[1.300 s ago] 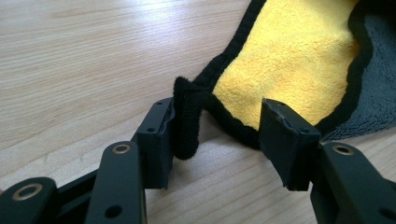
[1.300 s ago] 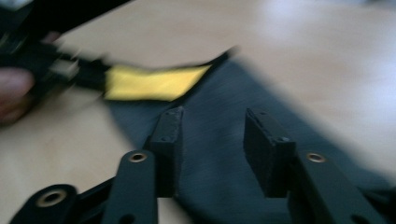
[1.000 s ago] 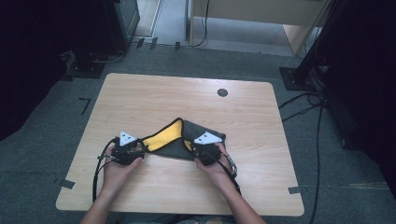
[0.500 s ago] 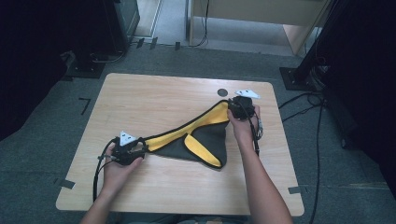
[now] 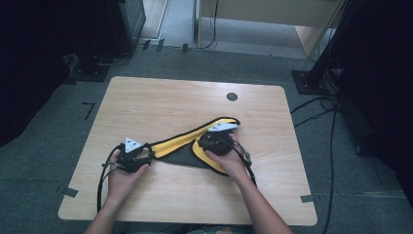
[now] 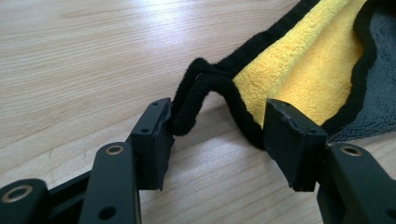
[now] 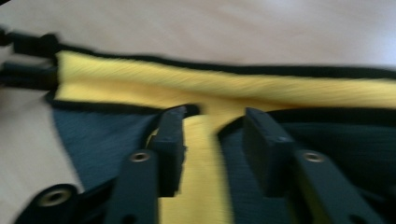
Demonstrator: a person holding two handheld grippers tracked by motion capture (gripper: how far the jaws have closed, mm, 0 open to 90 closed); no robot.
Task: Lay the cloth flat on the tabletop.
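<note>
One cloth (image 5: 187, 146), two grippers, one table (image 5: 160, 102).

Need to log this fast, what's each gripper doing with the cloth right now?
Left gripper: open, cloth corner between its jaws, not clamped.
Right gripper: open, just been opening over the cloth's yellow fold.

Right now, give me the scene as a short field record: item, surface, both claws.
item: yellow and dark grey cloth with black edging, partly folded
surface: wooden table
left claw: open, a bunched cloth corner between the jaws, touching one pad
right claw: jaws have just been opening, over a yellow strip of the cloth, not clamped
hands: one on each claw
</note>
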